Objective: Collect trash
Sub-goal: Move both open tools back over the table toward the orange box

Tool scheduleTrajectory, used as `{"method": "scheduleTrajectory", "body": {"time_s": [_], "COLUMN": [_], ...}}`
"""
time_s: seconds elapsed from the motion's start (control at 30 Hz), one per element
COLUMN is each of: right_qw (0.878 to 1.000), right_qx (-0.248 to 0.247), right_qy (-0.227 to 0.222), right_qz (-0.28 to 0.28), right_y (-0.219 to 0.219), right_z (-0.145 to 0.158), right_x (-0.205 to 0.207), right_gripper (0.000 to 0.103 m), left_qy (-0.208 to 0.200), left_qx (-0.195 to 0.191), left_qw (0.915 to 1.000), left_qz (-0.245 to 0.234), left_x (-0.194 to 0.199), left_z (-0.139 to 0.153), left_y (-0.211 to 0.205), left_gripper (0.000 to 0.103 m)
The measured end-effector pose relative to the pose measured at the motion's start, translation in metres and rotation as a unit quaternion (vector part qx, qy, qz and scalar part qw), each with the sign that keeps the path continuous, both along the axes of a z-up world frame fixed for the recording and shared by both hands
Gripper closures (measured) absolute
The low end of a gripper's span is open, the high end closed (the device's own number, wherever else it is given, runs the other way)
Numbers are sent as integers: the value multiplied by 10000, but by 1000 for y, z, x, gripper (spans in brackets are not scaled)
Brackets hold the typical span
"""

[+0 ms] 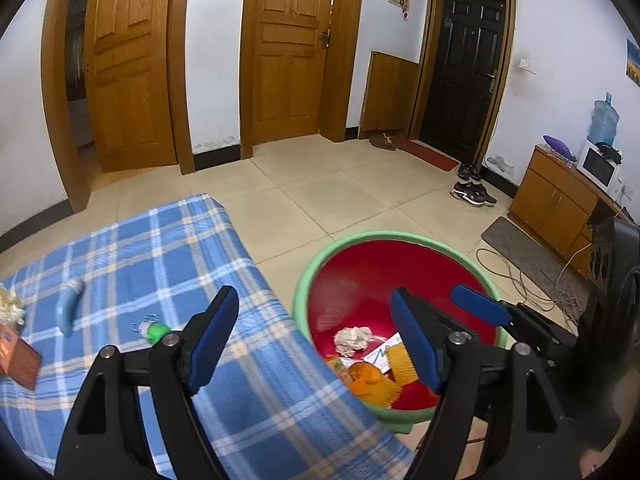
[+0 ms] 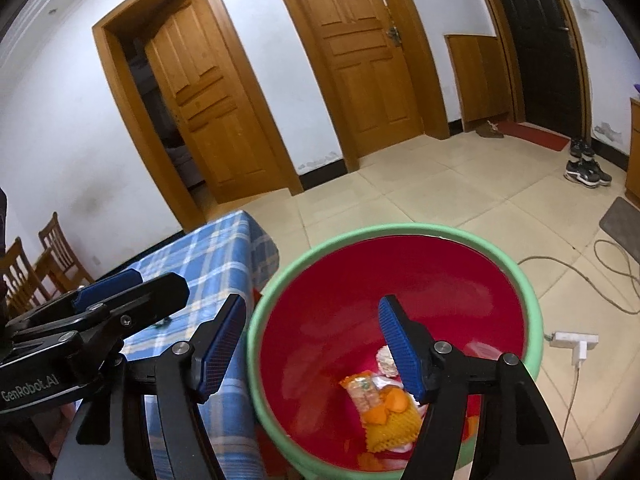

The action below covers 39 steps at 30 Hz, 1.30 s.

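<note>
Landmark: red basin (image 1: 360, 272) with green rim, on the floor against the table's right edge.
Left-wrist view only: blue tube (image 1: 70, 306), green-capped bottle (image 1: 156, 331), brown box (image 1: 18, 354) on the plaid table (image 1: 160, 248), left of the basin.
Left gripper (image 1: 314, 338): fingers spread, empty, straddling the table edge.
Right gripper (image 2: 314, 350): fingers spread, empty, above the basin.
Basin trash: one crumpled paper (image 1: 352, 340), orange wrappers (image 2: 384, 412).
Open room: bare tile beyond the basin.

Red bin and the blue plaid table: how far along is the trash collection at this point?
Done: the red bin holds a crumpled paper, an orange wrapper and yellow foam netting.
In hand: nothing; the left gripper and right gripper are both open and empty.
Left: on the plaid table, a green-capped bottle, a pale blue tube, a brown box and some white wadding.
</note>
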State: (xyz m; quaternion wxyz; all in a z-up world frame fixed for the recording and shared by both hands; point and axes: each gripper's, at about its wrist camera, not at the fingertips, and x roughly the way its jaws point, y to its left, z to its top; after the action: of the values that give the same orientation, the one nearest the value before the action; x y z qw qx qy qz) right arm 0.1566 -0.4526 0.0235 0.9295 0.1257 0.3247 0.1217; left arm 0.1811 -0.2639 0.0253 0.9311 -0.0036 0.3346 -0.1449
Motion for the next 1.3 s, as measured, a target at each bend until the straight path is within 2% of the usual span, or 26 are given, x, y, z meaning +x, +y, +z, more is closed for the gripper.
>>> {"method": "scheduleTrajectory", "body": {"time_s": [0.1,0.27,0.43,0.7,0.93,1.03,1.2,1.3], "right_qw": [9999,9993,9987,9968,9947,9923,9886,9872], "right_qx": [-5,-290,-289,-358,-392,-527,-492,-649], "right_qy": [-96,-216,-283,-345,-331,-328,-211,-126], "right_qz": [121,136,312,631,887,1072,1407,1450], "right_y": [9,27,46,87,128,152,186,203], "right_z": [4,13,23,32,30,27,9,-1], "right_x": [-1,-1,4,11,18,20,27,34], "right_gripper": [33,33,33,32,31,31,31,30], "left_qy": [-19,-69,-209,-331,-290,-294,-198,-96], "left_qx": [-2,21,9,60,84,260,416,348], "left_qw": [10000,9999,9993,9963,9915,9874,9808,9756], "left_qz": [51,139,307,786,1269,1531,1894,2167], "left_x": [-3,-5,-12,-19,-26,-31,-41,-44], "left_z": [4,9,19,26,18,10,-5,-13], "left_y": [10,25,45,101,161,187,232,260], "left_gripper": [21,21,17,16,16,15,15,15]}}
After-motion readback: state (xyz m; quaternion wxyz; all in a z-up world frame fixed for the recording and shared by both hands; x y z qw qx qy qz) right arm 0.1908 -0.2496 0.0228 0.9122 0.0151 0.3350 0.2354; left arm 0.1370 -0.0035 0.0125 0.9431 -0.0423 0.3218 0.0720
